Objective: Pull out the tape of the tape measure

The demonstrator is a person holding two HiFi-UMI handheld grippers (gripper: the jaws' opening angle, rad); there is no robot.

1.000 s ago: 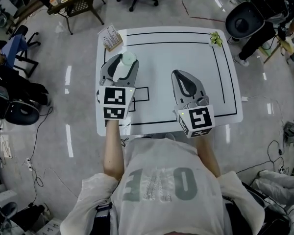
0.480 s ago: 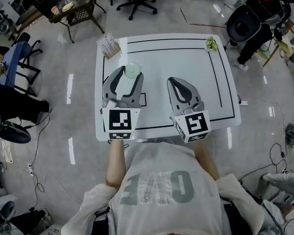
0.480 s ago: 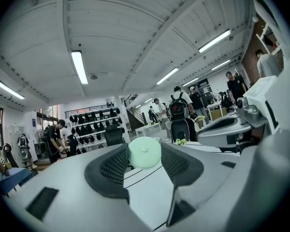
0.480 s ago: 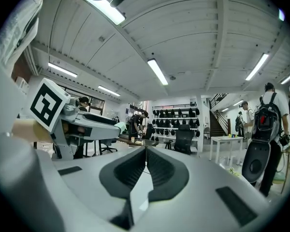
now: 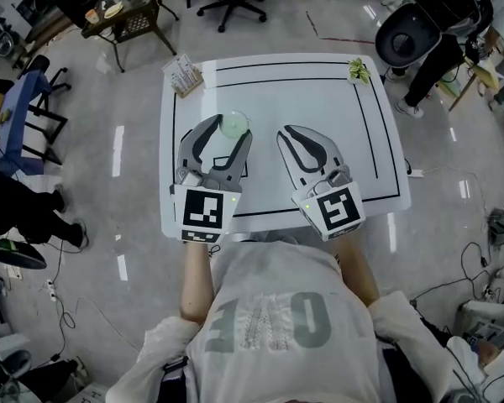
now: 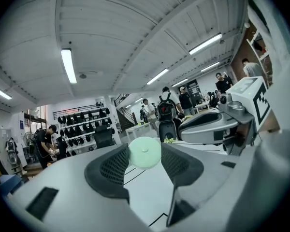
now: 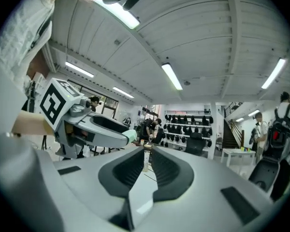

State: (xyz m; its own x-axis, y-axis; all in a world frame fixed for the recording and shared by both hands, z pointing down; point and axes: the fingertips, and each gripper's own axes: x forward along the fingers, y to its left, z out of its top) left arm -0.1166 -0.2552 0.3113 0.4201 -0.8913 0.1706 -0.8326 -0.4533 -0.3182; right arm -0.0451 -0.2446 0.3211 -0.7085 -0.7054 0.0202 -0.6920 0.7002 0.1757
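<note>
Head view, over the white table: my left gripper is clamped on the pale green, round tape measure, which sits right at its jaw tips, pinched from both sides. Left gripper view bears this out. The tape measure fills the gap between the two ribbed pads, its flat face turned toward the camera, and the tape is not yet drawn out as far as I can see. My right gripper lies just to the right of the left one, its tips angled toward the tape measure but apart from it. Right gripper view shows its jaws closed to a thin slit with nothing between them. Well ahead of the left gripper, a small box stands at the table's far corner.
</note>
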